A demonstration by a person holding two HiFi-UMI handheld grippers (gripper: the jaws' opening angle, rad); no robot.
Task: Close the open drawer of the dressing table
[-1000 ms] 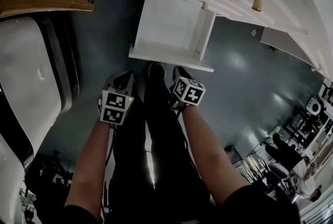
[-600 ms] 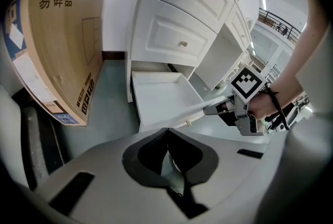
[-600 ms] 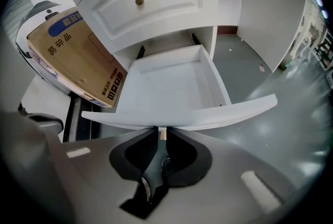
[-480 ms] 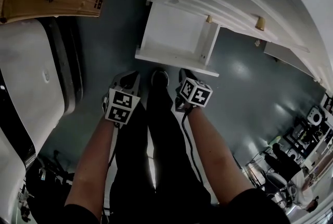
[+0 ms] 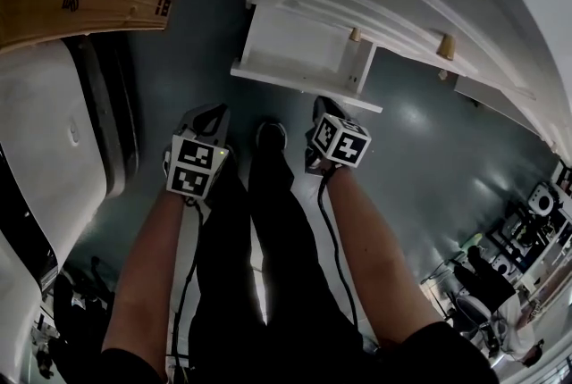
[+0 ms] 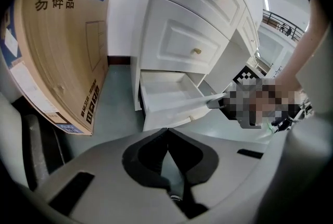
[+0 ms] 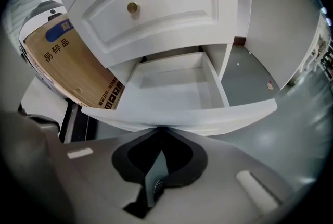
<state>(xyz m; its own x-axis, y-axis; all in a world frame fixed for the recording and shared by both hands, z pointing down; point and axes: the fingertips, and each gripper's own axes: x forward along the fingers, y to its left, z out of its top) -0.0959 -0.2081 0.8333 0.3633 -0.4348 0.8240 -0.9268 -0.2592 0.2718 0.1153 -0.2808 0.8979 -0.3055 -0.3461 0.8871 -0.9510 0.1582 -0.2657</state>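
Closer now to open drawer (image 5: 304,87), right tool (image 5: 323,110) pressed together at its front; left tool (image 5: 207,119) likewise, short of it; steady inward push judged next.

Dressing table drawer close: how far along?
Done: nothing yet; the bottom drawer stands well out of the dressing table. In hand: right gripper, jaws together, tips at the drawer's front, apparently pressing it. Left gripper is shut and held back. Left: push the drawer flush.
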